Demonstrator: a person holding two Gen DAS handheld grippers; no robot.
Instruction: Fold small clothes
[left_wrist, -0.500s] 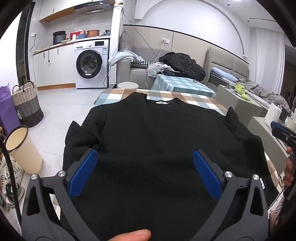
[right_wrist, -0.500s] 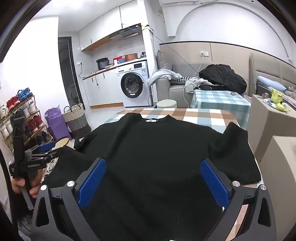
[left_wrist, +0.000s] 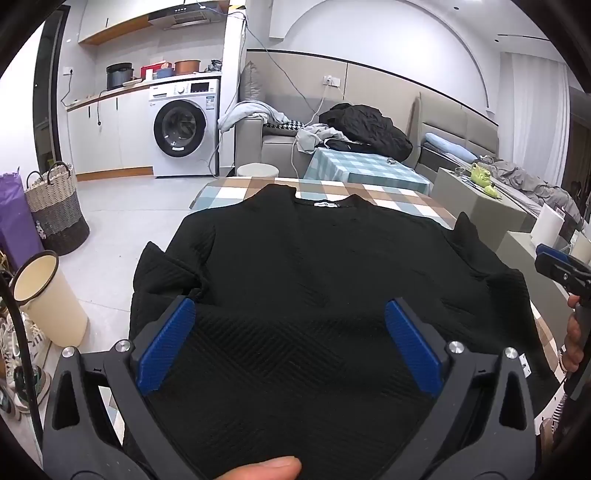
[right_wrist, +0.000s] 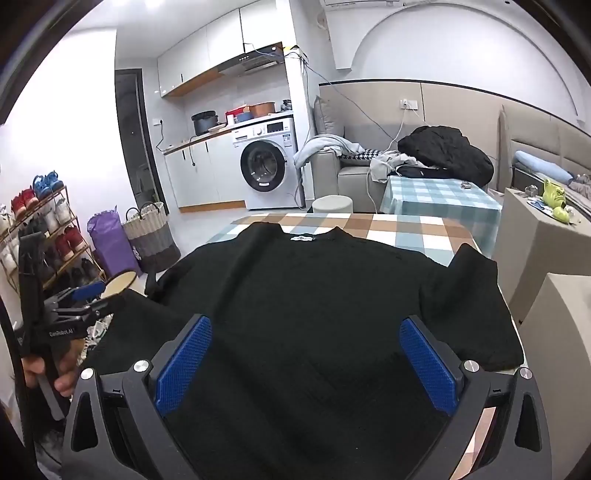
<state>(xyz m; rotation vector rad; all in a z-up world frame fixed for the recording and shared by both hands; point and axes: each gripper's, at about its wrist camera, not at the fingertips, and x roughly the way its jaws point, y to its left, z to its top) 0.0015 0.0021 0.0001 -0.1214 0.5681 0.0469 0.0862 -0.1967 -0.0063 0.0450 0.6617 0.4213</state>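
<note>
A black short-sleeved knit top (left_wrist: 317, 273) (right_wrist: 317, 295) lies spread flat on a checked tablecloth (left_wrist: 391, 197) (right_wrist: 402, 229), collar and white label at the far side. My left gripper (left_wrist: 288, 328) hovers over the top's near hem, blue pads wide apart, nothing between them. My right gripper (right_wrist: 306, 339) hangs above the hem further right, also open and empty. The left sleeve (left_wrist: 162, 269) droops over the table's left edge. The right sleeve (right_wrist: 476, 302) lies flat. Each gripper shows at the edge of the other's view.
A cream bin (left_wrist: 48, 295) and a woven basket (left_wrist: 59, 206) stand on the floor at left, with a shoe rack (right_wrist: 40, 236) beyond. A second checked table (right_wrist: 439, 195), a sofa with a black jacket (right_wrist: 447, 151), and grey blocks (right_wrist: 543, 251) lie behind and right.
</note>
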